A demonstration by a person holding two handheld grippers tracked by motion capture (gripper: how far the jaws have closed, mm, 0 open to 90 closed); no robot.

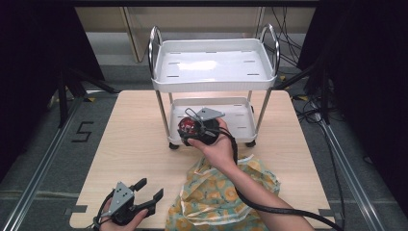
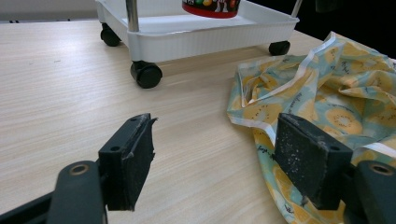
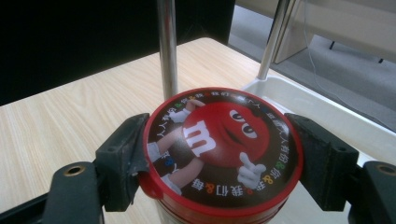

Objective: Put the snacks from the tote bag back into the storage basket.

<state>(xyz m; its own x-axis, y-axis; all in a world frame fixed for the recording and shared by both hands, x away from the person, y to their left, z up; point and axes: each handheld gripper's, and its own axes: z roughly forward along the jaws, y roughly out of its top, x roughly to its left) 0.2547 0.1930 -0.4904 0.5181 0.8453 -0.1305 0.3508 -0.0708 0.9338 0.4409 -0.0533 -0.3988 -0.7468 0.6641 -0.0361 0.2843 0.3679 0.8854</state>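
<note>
Nearest the lens in the high view: left gripper (image 1: 144, 191) at the table's (image 1: 134, 144) front-left corner, held in a hand (image 1: 120, 219), jaws spread w/ nothing between them. Just right of it lies a crumpled yellow-green patterned bag (image 1: 216, 195), partly under the person's right forearm. Further in, the right hand (image 1: 219, 147) holds the right gripper (image 1: 190, 129) at the front edge of the white cart's (image 1: 214, 72) lower tray (image 1: 240, 120) — a red-lidded candy tub (image 1: 189, 126) sits in the jaws there. Cart stands on the table's far half, top tray bare, chrome posts either side; the front-left post is just beside the tub.

Left gripper view: two black jaws wide apart, over bare wood. Bag (image 2: 327, 93) lies against the right-hand jaw and beyond it. Ahead are the cart's lower tray (image 2: 205, 35) and a black caster (image 2: 146, 73) well apart from the jaws. Bottom of the tub (image 2: 211, 7) shows at the top edge, over the tray.

Right gripper view: tub (image 3: 222, 154) is dead centre, clamped — one jaw pad on each side of the lid rim, touching it. Lid faces the camera, red cartoon character on it. Chrome post (image 3: 167, 46) rises right behind the tub, a second one (image 3: 271, 37) farther right. White tray rim (image 3: 327, 112) runs behind and right of the tub; can't tell whether the tub's base rests on the tray.
</note>
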